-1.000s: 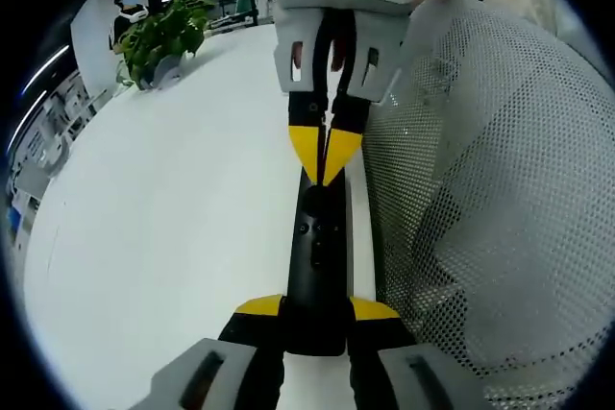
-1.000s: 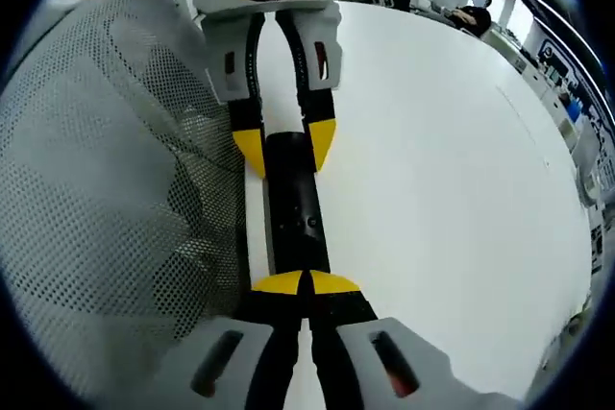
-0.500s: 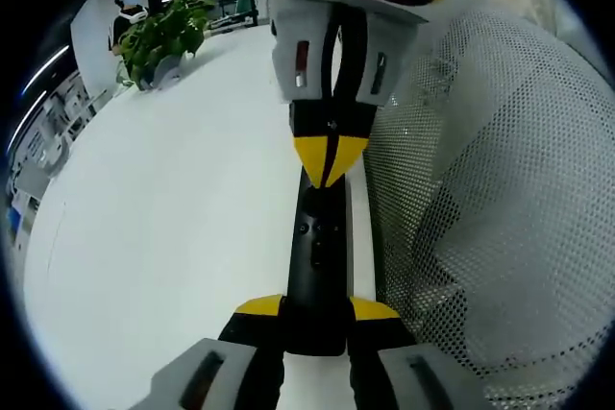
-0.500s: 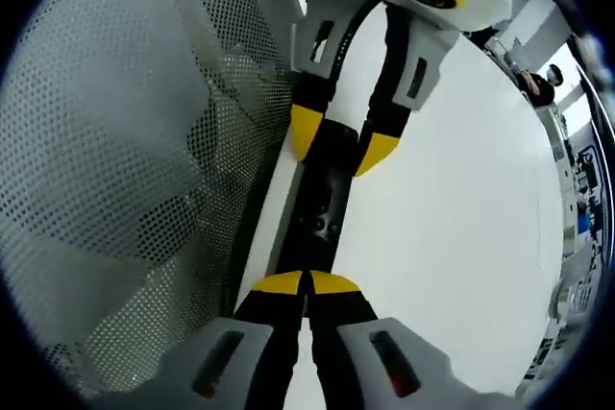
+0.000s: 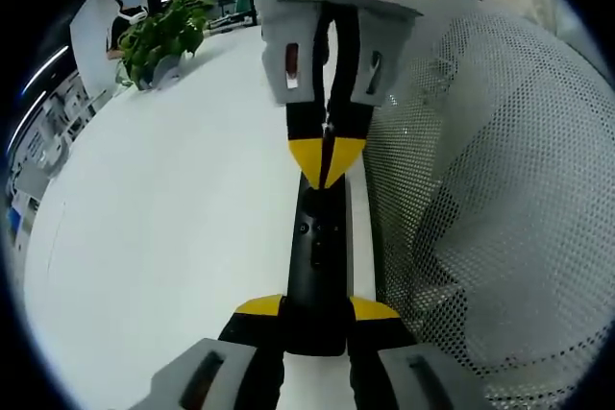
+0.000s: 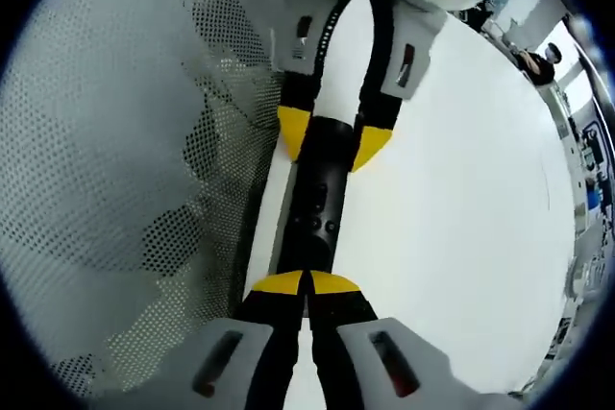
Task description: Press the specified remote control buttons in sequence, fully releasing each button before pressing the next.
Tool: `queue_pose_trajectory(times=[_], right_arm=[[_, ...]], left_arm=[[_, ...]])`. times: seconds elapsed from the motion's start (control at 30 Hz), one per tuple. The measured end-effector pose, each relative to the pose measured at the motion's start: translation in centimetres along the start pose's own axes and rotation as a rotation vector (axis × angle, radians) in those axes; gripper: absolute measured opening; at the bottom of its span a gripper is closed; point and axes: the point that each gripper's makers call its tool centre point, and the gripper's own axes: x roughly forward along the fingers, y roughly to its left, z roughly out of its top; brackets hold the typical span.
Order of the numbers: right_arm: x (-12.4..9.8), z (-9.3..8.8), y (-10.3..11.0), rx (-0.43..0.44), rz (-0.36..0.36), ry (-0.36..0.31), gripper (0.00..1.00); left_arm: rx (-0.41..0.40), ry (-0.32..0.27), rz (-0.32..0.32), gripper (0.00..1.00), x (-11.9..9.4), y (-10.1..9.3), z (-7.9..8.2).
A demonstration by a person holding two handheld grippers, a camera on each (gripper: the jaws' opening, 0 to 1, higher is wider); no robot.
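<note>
A long black remote (image 5: 317,247) lies on the white table (image 5: 173,208), close to its edge. My left gripper (image 5: 317,309) is shut on the remote's near end, one yellow tip on each side. My right gripper (image 5: 327,162) comes down from the top of the left gripper view, shut, its yellow tips together on the remote's far end. In the right gripper view my right gripper (image 6: 306,283) is shut over one end of the remote (image 6: 315,204). The left gripper (image 6: 332,139) clamps the other end there.
A white mesh chair back (image 5: 500,189) stands right beside the table edge and the remote, and also shows in the right gripper view (image 6: 115,141). A potted plant (image 5: 159,36) sits at the far corner of the table. The table (image 6: 461,218) stretches wide beyond the remote.
The right gripper has tilted and rolled above the remote, so its view has swung. Its tips stay on the remote's far end. The left gripper has held still.
</note>
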Motion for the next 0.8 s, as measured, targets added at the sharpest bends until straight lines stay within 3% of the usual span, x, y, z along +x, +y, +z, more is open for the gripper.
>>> queue_pose_trajectory(times=[0.07, 0.13, 0.3, 0.47, 0.63, 0.8], right_arm=[[0.03, -0.04, -0.09, 0.081, 0.018, -0.015, 0.00], [0.08, -0.11, -0.32, 0.105, 0.020, -0.027, 0.00], [0.10, -0.09, -0.18, 0.110, -0.004, -0.032, 0.00], [0.00, -0.14, -0.27, 0.191, -0.054, -0.129, 0.00], [-0.13, -0.13, -0.18, 0.213, -0.083, -0.155, 0.00], [-0.24, 0.32, -0.13, 0.245, -0.069, -0.197, 0.00]], left_arm=[[0.000, -0.001, 0.000, 0.24, 0.00, 0.00, 0.00], [-0.003, -0.003, 0.000, 0.24, -0.01, 0.01, 0.00], [-0.003, -0.007, 0.000, 0.24, -0.02, 0.00, 0.00], [-0.003, -0.007, 0.000, 0.24, -0.03, -0.01, -0.02], [-0.005, -0.010, 0.000, 0.24, -0.05, -0.01, -0.03], [-0.004, -0.011, 0.001, 0.24, -0.05, -0.02, -0.02]])
